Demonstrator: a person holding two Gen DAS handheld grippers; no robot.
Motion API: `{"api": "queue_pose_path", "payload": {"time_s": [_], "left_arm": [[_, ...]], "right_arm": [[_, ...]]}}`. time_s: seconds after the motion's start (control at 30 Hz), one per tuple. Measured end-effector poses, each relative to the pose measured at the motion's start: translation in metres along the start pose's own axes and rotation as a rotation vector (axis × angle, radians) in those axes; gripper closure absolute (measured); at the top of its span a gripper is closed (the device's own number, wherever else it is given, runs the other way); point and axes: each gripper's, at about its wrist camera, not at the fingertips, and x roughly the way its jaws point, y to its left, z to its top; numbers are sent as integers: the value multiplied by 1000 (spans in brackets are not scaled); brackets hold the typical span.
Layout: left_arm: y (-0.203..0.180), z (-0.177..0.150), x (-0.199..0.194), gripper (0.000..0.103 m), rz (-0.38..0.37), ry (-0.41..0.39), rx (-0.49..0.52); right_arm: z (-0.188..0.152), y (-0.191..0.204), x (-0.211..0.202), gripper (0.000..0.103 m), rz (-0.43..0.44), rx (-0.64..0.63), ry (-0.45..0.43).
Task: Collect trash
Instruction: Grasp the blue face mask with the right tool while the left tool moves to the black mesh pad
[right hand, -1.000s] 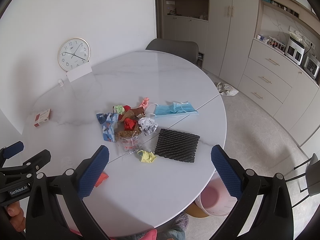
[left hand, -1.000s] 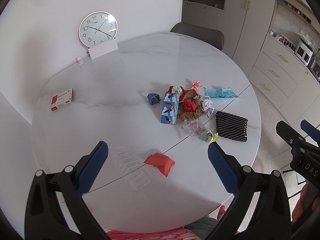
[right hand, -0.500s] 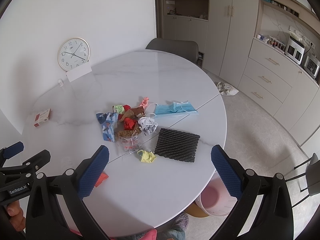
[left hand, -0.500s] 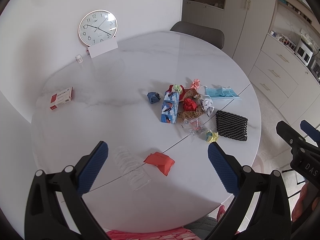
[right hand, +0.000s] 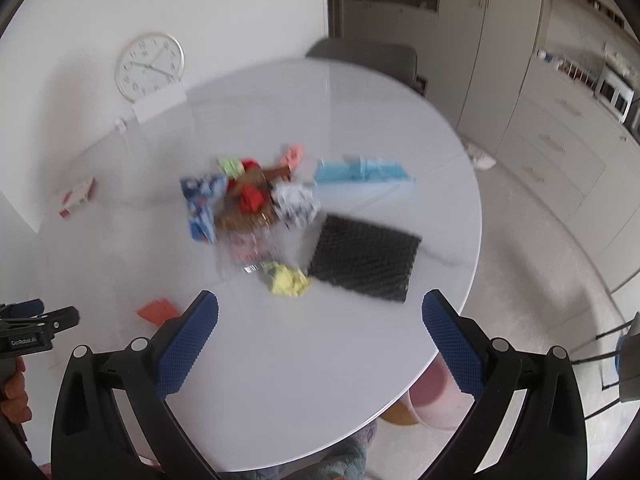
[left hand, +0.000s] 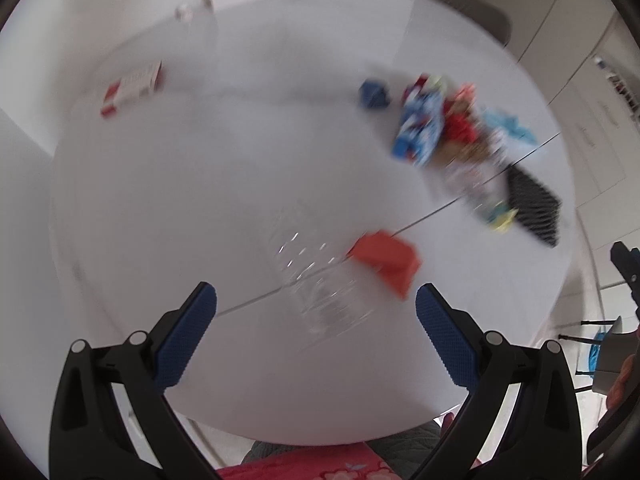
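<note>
Trash lies scattered on a round white table (left hand: pixel 200 184). In the left wrist view my open, empty left gripper (left hand: pixel 316 316) hangs just short of a clear plastic wrapper (left hand: pixel 320 280) and a red-orange paper (left hand: pixel 388 260). Farther right lie a blue patterned carton (left hand: pixel 420 128), crumpled papers and a black mesh pad (left hand: pixel 532 208). In the right wrist view my open, empty right gripper (right hand: pixel 320 320) is above the table's near edge, before a yellow paper ball (right hand: pixel 288 278), the black mesh pad (right hand: pixel 364 256) and a blue face mask (right hand: pixel 360 170).
A red-and-white box (left hand: pixel 132 88) lies at the table's left. A clock (right hand: pixel 150 66) leans on the wall behind. A pink bin (right hand: pixel 432 404) stands on the floor under the table's right edge. A chair (right hand: pixel 364 56) is at the far side. Cabinets line the right.
Both views are now motion-blurred. My left gripper has dropped forward toward the clear wrapper and red paper. My right gripper has moved closer to the trash pile.
</note>
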Motion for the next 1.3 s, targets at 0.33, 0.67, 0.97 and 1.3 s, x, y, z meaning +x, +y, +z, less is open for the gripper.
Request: {"api": "queue_pose_path", "payload": {"time_s": [0.33,0.67,0.97,1.3], "left_arm": [[4,12,64,7,44,137,-186],[4,32,68,8,156,125,-317],[-84,36,30,7,58,65,-221],[-222,24,26,7,-46,15,30]], "right_arm": [[-7,-44,49,2,-32,27,119],[97,-79,120,2,11,-196,65],[144,-70,224,26,224,-686,185],[136,-73,268,81,286,-1010,271]]}}
